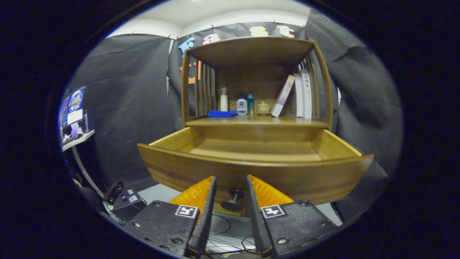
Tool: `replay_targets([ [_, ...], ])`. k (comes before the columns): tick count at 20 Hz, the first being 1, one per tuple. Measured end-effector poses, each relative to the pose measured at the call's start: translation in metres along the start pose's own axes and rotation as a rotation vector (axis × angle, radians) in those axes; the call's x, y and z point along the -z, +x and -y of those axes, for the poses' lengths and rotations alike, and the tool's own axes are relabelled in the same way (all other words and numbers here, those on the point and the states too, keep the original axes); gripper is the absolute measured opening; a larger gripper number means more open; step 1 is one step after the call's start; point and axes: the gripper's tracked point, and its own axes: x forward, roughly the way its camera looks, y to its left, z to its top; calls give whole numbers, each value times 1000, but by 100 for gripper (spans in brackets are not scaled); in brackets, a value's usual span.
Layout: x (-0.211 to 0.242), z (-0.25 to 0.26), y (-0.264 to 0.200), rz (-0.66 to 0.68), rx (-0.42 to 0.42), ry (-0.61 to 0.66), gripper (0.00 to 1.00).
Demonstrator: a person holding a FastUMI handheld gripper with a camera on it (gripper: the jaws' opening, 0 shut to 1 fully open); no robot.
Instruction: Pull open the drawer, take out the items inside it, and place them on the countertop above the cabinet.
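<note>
The wooden drawer (251, 169) stands pulled out from the cabinet, its front panel just ahead of my fingers. Its dark round knob (233, 202) sits between the two fingers, with a small gap on each side. My gripper (231, 177) is open around the knob. The far part of the drawer floor (255, 149) shows bare wood, and the front panel hides the near part. On the countertop (257, 121) above the drawer lie a blue cloth (222, 113), a white bottle (224, 100), a small white jar (242, 107), a teal can (250, 103), a small pot (263, 108) and a leaning box (283, 95).
Upright books (303, 94) stand at the right end of the countertop, under the cabinet's upper shelf (251, 50). A stand with a screen (73, 113) is off to the left. Electronics (122, 198) and cables (222, 233) lie on the floor below the drawer.
</note>
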Motion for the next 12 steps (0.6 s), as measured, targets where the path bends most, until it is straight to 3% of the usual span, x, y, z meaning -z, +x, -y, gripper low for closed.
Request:
replay_targets([
  [6,-49,-7,21,-67,-73,17,74],
  [12,-50,14,78,-320,-91,13,78],
])
